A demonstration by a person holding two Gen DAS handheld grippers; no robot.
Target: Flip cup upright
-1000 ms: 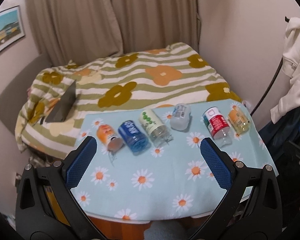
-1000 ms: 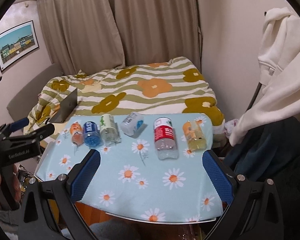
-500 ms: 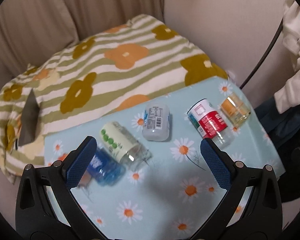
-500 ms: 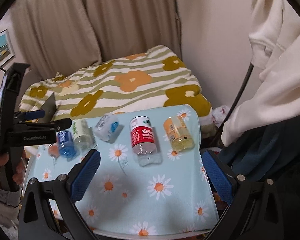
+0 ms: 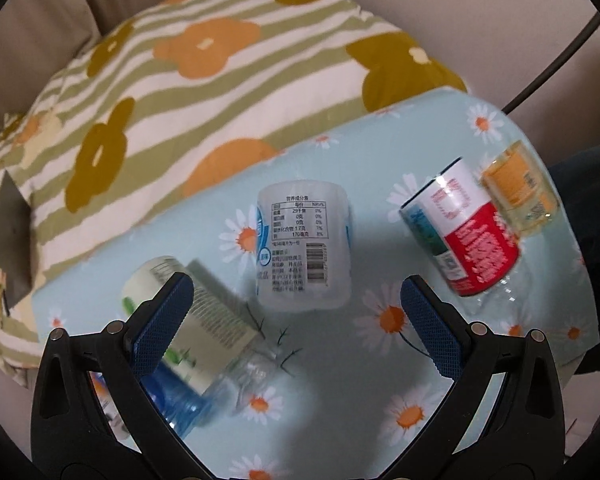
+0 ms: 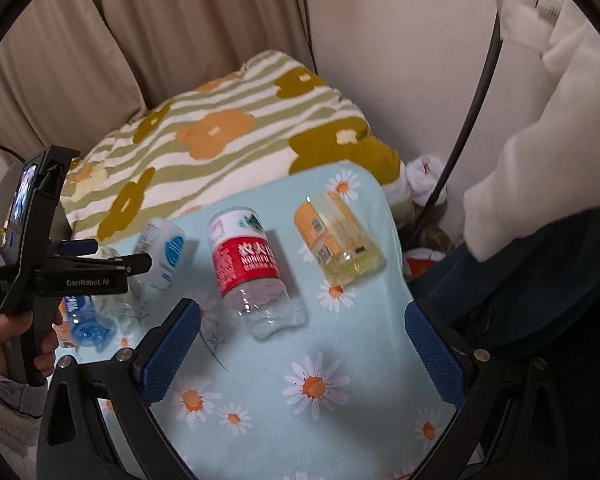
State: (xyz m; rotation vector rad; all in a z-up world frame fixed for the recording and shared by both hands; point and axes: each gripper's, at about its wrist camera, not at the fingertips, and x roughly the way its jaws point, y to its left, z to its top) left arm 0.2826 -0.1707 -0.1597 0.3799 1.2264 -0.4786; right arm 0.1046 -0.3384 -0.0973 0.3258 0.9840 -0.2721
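Left wrist view: the left hand-held gripper (image 5: 294,318) hovers with fingers spread apart, the white-labelled cup (image 5: 303,250) lying on its side just ahead between them on the daisy-cloth counter (image 5: 340,420). The right hand-held gripper (image 6: 302,354) is likewise spread, empty, the red-labelled cup (image 6: 246,264) lying ahead.

Partly hidden behind left gripper finger (image 5: 162,322): green-labelled cup (image 5: 198,322) and blue cup (image 5: 180,406). Motion-blurred: red-labelled cup (image 5: 466,240). Orange cup (image 6: 62,330) mostly concealed behind left gripper's handle.
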